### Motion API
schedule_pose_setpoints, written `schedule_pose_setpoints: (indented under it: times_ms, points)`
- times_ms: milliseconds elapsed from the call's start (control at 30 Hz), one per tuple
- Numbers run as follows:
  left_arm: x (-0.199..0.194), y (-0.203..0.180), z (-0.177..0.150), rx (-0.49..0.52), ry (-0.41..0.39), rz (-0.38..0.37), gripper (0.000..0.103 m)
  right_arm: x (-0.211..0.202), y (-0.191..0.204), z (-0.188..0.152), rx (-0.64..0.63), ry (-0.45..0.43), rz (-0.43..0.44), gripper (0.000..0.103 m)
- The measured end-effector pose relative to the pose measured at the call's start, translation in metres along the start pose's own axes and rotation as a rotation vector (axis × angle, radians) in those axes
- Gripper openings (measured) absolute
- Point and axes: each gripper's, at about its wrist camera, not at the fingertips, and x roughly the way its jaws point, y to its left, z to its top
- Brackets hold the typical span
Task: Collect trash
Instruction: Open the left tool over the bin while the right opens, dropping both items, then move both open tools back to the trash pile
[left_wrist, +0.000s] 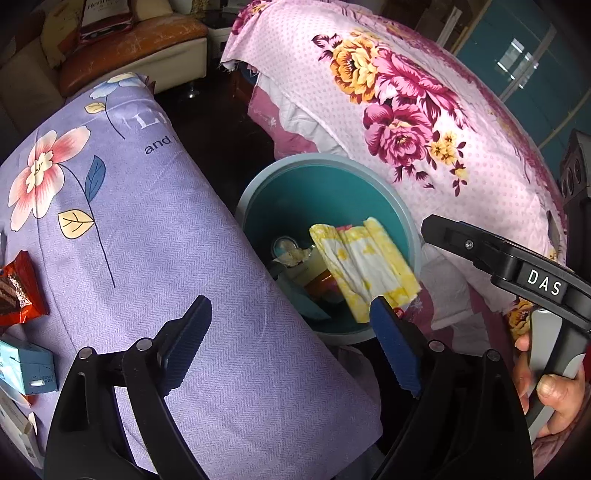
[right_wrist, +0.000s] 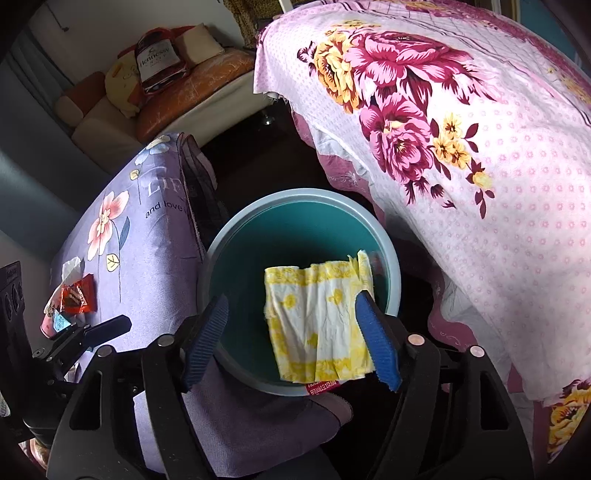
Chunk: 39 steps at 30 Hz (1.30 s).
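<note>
The pink floral cloth (right_wrist: 461, 155) fills the upper right of both views, draped over something bulky. The lilac flowered cloth (left_wrist: 147, 240) covers a tabletop that runs across the left half of the left wrist view.

Between the two cloths sits a teal bin (right_wrist: 389, 254) with a pale rim, centre frame in both views. In the left wrist view trash already lies at its bottom, though I cannot make out what each piece is.

A yellow-and-white paper napkin (right_wrist: 317, 317), folded and crumpled, is over the bin's mouth. Whether it hangs from the right gripper's right finger or is falling free I cannot tell.

The right gripper (right_wrist: 291, 339) is above the bin with its blue fingers (right_wrist: 376, 343) wide apart. The left gripper (left_wrist: 291, 343) is at the bottom of its own view, over the tabletop's edge beside the bin, fingers also spread and holding nothing.

At the left edge of the tabletop lie an orange snack wrapper (left_wrist: 18, 291) and, just below it, a small light-blue carton (left_wrist: 27, 367).
</note>
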Motion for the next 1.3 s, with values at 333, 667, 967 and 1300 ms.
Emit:
schedule_pose_setpoints:
  times_ms: [333,667,967,1300]
  points:
    - [-0.024,0.023,-0.021,-0.048,-0.027,0.010,0.091,-0.002,0.029,-0.013,-0.039,0.042,-0.015,0.080]
    - [-0.057,0.066,-0.052,-0.143,-0.064,0.026,0.091,-0.008,0.080,-0.026,-0.131,0.059,-0.006,0.081]
    - [-0.095,0.122,-0.089,-0.259,-0.127,0.081,0.092,-0.005,0.146,-0.041,-0.269,0.091,0.008,0.084]
    - [-0.139,0.205,-0.138,-0.447,-0.194,0.145,0.092,0.017,0.243,-0.054,-0.490,0.138,0.015,0.084]
